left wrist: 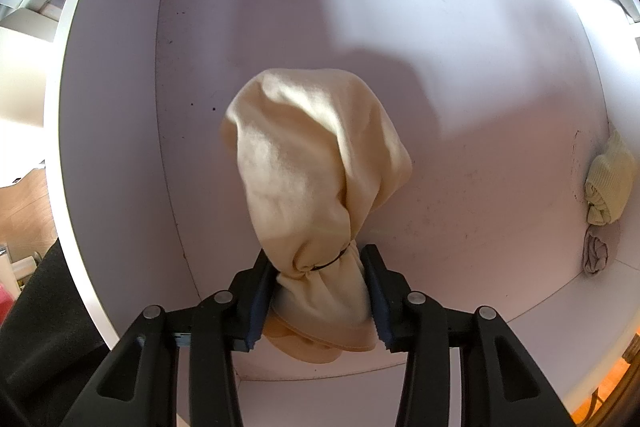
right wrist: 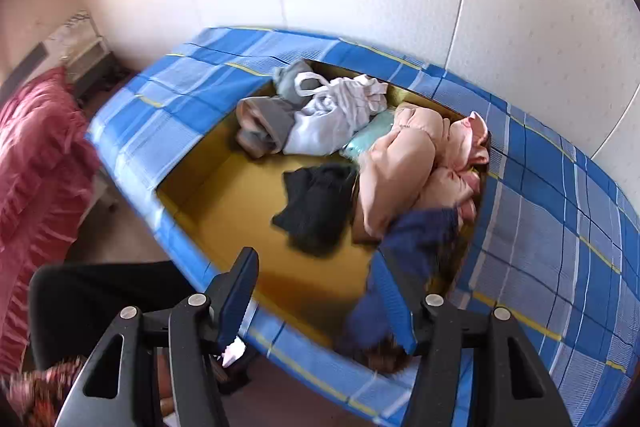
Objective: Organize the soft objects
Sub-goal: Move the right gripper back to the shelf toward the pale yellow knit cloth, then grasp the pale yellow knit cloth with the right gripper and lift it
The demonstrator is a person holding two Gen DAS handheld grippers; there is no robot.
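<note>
No text, label or number is legible — none anywhere.

White shelf [left wrist: 480, 187], rolled socks [left wrist: 610, 183] at edge

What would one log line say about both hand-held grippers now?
left hand-held gripper: shut on tied cream cloth bundle | right hand-held gripper: open

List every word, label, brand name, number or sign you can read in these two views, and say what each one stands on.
None can be read in either view.
Cream cloth bundle in the left hand-held gripper: plain, no tag showing.
White compartment: only specks and scuffs, no print.
Rolled socks: no label visible.
Clothes in the cardboard box and the blue checked cover: pattern only, blurred, no lettering.
</note>
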